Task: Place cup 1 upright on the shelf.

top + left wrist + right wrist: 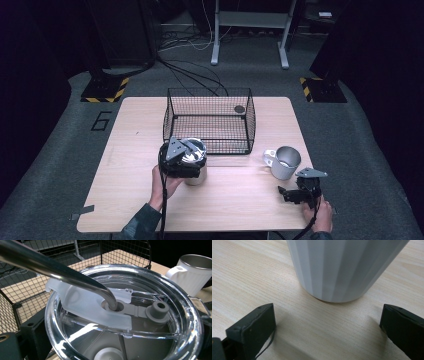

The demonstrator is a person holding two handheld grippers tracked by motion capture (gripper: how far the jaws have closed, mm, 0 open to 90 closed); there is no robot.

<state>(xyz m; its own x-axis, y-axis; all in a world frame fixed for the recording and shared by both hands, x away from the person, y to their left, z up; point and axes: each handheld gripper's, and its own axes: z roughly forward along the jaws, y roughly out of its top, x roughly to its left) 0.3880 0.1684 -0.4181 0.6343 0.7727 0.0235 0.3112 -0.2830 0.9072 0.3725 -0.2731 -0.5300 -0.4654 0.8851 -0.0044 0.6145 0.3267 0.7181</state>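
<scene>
Tumbler (194,162), steel with a clear lid (125,315) and a bent metal straw (62,272), stands on the worktop (235,200) just in front of the wire basket (209,120). The left claw (182,159) sits right at it, jaws either side of the body as far as I can judge, but whether they are pinching it I cannot tell. It looks heavy for its size and slick; I'd grip the stiff body low and square, never the straw or lid, which could pop loose. Off to the right stands a ribbed white mug (283,161), well apart from the tumbler. The right claw (327,322) lies low on the worktop just before it, jaws spread wide, touching nothing.
</scene>
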